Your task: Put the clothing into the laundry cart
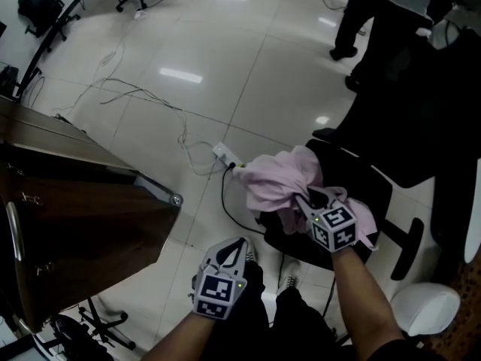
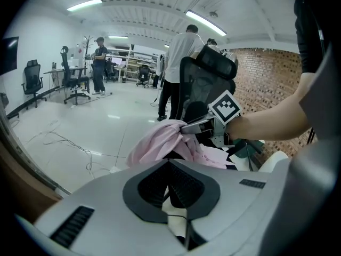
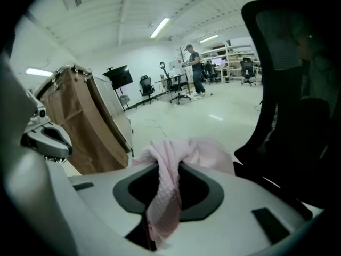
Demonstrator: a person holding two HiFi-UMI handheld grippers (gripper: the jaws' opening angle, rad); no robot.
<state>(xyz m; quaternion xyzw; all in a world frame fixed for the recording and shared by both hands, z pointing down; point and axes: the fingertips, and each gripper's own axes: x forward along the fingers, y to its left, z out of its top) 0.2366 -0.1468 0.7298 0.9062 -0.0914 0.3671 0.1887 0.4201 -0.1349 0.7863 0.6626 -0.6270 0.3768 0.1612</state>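
A pink garment (image 1: pixel 276 177) lies bunched on the seat of a black office chair (image 1: pixel 376 173). My right gripper (image 1: pixel 304 201) is shut on a fold of it; in the right gripper view the pink cloth (image 3: pixel 166 188) hangs pinched between the jaws. The left gripper view shows the same garment (image 2: pixel 155 143) with the right gripper (image 2: pixel 187 127) biting into its top. My left gripper (image 1: pixel 237 247) hovers low over the floor, near the person's legs, shut and empty. The brown laundry cart (image 1: pixel 83 224) stands to the left, its open top hidden from here.
A white power strip (image 1: pixel 223 153) with trailing cables lies on the tiled floor between cart and chair. People stand at the far right (image 1: pixel 361 13). A white rounded object (image 1: pixel 425 307) sits at the lower right. The cart's brown side (image 3: pixel 80 119) shows in the right gripper view.
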